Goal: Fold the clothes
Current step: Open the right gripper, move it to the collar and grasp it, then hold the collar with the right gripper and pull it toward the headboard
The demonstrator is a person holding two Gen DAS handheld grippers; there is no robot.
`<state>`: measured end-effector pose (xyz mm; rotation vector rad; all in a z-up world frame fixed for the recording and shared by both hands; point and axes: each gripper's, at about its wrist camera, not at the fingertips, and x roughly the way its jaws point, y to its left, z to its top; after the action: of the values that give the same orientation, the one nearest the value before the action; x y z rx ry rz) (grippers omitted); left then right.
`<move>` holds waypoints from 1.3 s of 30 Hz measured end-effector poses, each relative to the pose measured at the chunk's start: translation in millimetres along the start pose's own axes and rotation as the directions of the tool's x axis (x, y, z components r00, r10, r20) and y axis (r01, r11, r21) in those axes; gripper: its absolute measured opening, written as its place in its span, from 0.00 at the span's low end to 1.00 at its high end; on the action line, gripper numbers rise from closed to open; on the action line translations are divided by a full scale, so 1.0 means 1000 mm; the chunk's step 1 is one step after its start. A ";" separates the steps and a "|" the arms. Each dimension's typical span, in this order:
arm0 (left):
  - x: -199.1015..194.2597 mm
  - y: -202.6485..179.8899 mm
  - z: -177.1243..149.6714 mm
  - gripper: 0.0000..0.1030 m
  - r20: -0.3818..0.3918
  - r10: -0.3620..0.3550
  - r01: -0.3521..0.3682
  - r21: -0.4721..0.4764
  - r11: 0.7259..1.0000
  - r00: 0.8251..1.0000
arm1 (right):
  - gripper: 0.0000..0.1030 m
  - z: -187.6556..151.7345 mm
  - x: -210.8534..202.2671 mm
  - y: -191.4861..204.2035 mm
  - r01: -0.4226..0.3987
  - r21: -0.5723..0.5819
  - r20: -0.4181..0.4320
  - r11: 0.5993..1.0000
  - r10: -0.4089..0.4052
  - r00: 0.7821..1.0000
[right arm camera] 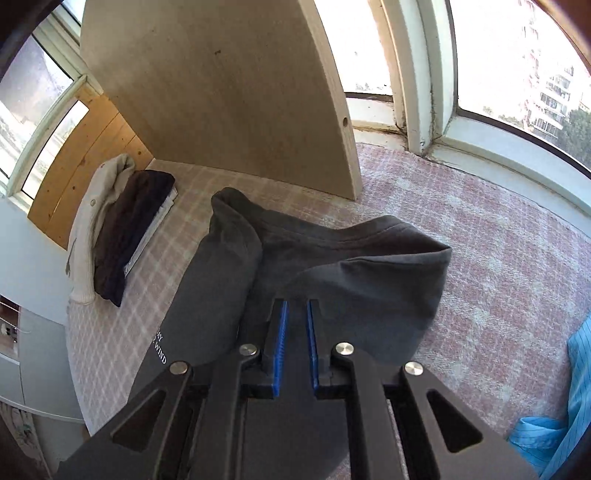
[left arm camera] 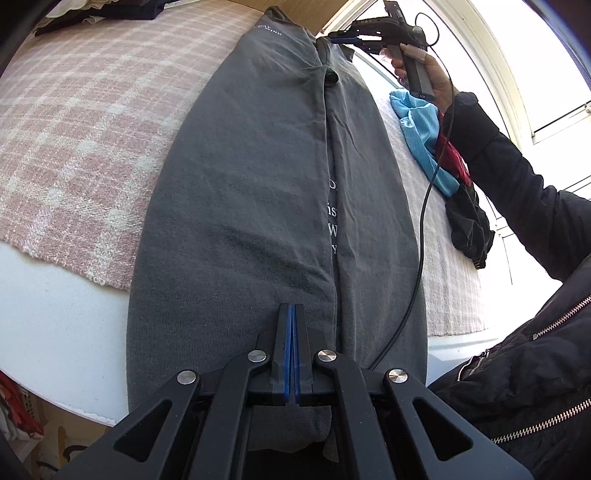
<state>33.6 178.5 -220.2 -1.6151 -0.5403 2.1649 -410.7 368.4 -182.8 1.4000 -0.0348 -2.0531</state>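
Observation:
A grey T-shirt [left arm camera: 240, 184] lies lengthwise on the pink plaid cloth [left arm camera: 92, 129], both sides folded in to the middle. White lettering shows at the seam. My left gripper [left arm camera: 291, 306] is shut, pads together, with its tips resting on the shirt near the hem. No fabric shows between those pads. At the far end a hand holds my right gripper [left arm camera: 334, 36] at the collar end. In the right wrist view the right gripper [right arm camera: 296, 302] has a narrow gap between its pads. A folded shoulder layer of the T-shirt [right arm camera: 369, 280] fills that gap.
Blue [left arm camera: 421, 136], red [left arm camera: 452, 158] and black [left arm camera: 469, 225] garments are heaped right of the shirt. A pile of folded clothes [right arm camera: 129, 229] lies at the far left by a wooden board [right arm camera: 221, 92]. A black cable [left arm camera: 424, 221] crosses the shirt's right side. The white table's edge [left arm camera: 55, 321] is near.

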 end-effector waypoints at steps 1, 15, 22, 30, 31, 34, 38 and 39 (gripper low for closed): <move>0.000 -0.001 0.000 0.00 -0.001 0.004 -0.004 0.002 1.000 1.000 | 0.11 0.000 0.007 0.005 0.002 -0.016 -0.008 1.000 -0.002 1.000; 0.000 0.001 0.002 0.00 -0.013 -0.010 0.010 0.003 1.000 1.000 | 0.03 0.004 0.003 -0.049 -0.003 0.133 -0.032 0.991 0.007 0.999; -0.001 0.004 0.003 0.00 -0.008 -0.016 0.016 -0.006 1.000 1.000 | 0.09 0.002 -0.014 -0.065 -0.057 0.196 0.027 0.979 0.053 0.998; 0.000 0.003 0.002 0.00 -0.002 -0.005 0.005 -0.014 1.000 1.000 | 0.09 0.024 0.017 -0.038 0.094 0.079 -0.024 0.992 -0.093 0.995; 0.000 0.002 0.002 0.00 0.000 -0.004 0.004 -0.016 1.000 1.000 | 0.09 0.027 0.011 -0.026 0.090 0.042 0.003 0.995 -0.090 0.996; -0.001 0.004 0.000 0.00 0.005 -0.007 0.007 -0.024 1.000 1.000 | 0.25 0.036 -0.001 0.010 0.079 -0.067 0.070 0.995 -0.074 0.995; 0.001 -0.001 0.001 0.00 0.005 0.012 -0.012 -0.019 1.000 1.000 | 0.41 0.049 0.036 0.043 0.085 -0.162 -0.023 0.983 -0.090 0.996; 0.001 -0.001 0.001 0.00 0.004 0.016 -0.016 -0.020 1.000 1.000 | 0.41 0.049 0.047 0.046 0.092 -0.170 -0.048 0.981 -0.102 0.994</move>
<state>32.5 179.6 -220.1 -1.6311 -0.5535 2.1807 -439.9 291.8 -183.7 1.3772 0.2296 -2.0418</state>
